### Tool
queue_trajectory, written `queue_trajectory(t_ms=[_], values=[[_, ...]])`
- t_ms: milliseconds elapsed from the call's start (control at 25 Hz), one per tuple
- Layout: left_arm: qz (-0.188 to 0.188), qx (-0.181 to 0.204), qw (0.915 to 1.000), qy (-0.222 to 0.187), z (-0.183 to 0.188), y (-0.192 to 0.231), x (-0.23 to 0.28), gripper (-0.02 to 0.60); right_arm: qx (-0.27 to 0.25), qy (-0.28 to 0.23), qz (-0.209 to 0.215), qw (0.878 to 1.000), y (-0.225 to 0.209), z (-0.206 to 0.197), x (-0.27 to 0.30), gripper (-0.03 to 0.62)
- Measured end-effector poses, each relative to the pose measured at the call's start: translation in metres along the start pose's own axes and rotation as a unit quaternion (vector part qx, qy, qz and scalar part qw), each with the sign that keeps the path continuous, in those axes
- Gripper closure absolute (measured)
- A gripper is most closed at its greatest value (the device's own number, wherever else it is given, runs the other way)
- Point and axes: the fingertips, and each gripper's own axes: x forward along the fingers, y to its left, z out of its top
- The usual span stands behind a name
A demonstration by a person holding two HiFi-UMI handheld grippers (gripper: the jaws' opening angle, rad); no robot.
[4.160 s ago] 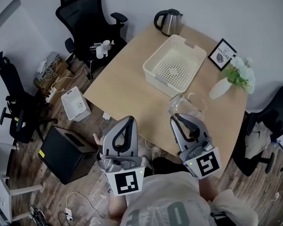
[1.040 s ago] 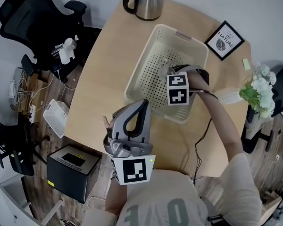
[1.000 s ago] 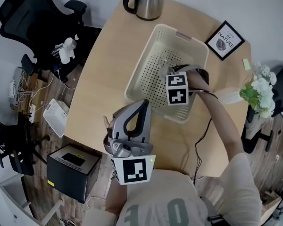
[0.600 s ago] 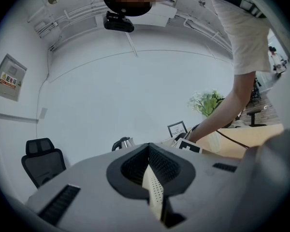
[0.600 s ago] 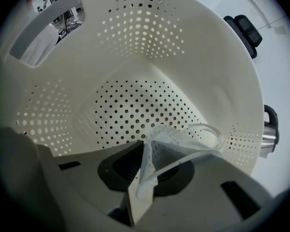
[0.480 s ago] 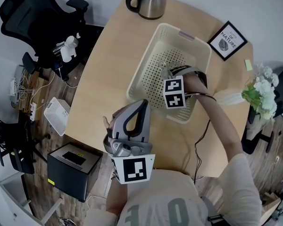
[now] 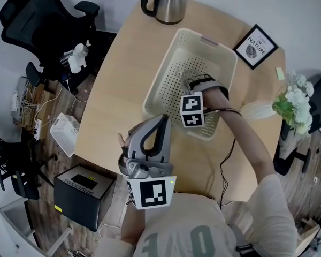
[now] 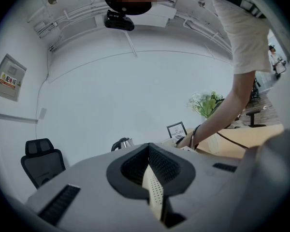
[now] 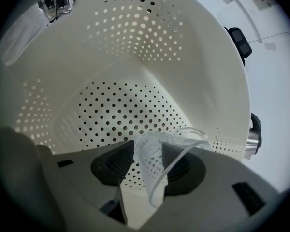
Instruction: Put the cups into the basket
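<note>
The cream perforated basket (image 7: 166, 63) stands on the wooden table (image 7: 117, 100). My right gripper (image 7: 195, 82) reaches down inside it, marker cube uppermost. In the right gripper view a clear plastic cup (image 9: 157, 153) lies tilted between the jaws of the right gripper (image 9: 150, 163), over the basket's holed floor (image 9: 116, 110). The jaws are opening and stand apart around the cup. The head view hides the cup behind the gripper. My left gripper (image 7: 163, 118) hovers shut and empty over the table's near edge, short of the basket; the left gripper (image 8: 150, 151) points towards the far wall.
A steel kettle (image 7: 163, 3) stands at the table's far end. A framed picture (image 7: 254, 46) and a white vase of flowers (image 7: 289, 103) sit to the basket's right. Office chairs (image 7: 37, 15) and a black box (image 7: 83, 189) occupy the floor on the left.
The right gripper carried the cup from the table's near edge into the basket. Over the last second it drew slightly back towards me inside the basket. The left gripper has stayed put.
</note>
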Motion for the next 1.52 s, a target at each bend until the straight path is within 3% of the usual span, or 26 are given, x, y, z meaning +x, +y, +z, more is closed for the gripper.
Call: queue_trajectory(t_ms=[120,240,680,800,880,1040,1120,1160,1200,1320,1520], values=[[0.003,-0.002,1.0,0.0,0.0,0.001,-0.002,0.572,0.021,-0.018,0.011,1.0,0.001,0.005,-0.003,0.36],[0.005,-0.002,1.0,-0.001,0.002,0.002,-0.003,0.572,0.027,-0.026,0.009,0.999,0.0,0.007,-0.007,0.327],[0.007,0.011,0.9999,-0.007,0.019,0.0,-0.016,0.572,0.053,-0.057,-0.015,0.997,-0.004,0.003,-0.052,0.267],[0.011,0.004,0.9997,-0.023,0.027,-0.004,-0.021,0.572,0.099,-0.083,-0.035,0.991,-0.014,-0.001,-0.081,0.267],[0.01,0.01,0.9995,-0.028,0.034,-0.008,-0.023,0.572,0.16,-0.125,-0.049,0.978,-0.023,0.0,-0.107,0.269],[0.008,0.015,0.999,-0.042,0.051,-0.016,-0.034,0.572,0.272,-0.229,-0.081,0.931,-0.041,0.003,-0.169,0.302],[0.01,0.019,0.9986,-0.049,0.057,-0.019,-0.041,0.572,0.314,-0.269,-0.132,0.901,-0.052,0.0,-0.202,0.445],[0.011,0.02,0.9984,-0.051,0.059,-0.019,-0.044,0.572,0.338,-0.29,-0.159,0.881,-0.057,-0.002,-0.219,0.564],[0.012,0.022,0.9983,-0.052,0.062,-0.02,-0.047,0.572,0.362,-0.313,-0.18,0.86,-0.061,-0.003,-0.234,0.595],[0.009,0.041,0.9982,-0.044,0.07,-0.023,-0.058,0.572,0.432,-0.389,-0.212,0.786,-0.061,-0.003,-0.281,0.595],[0.005,0.042,0.9977,-0.052,0.084,-0.028,-0.073,0.572,0.537,-0.493,-0.261,0.633,-0.043,-0.019,-0.36,0.595]])
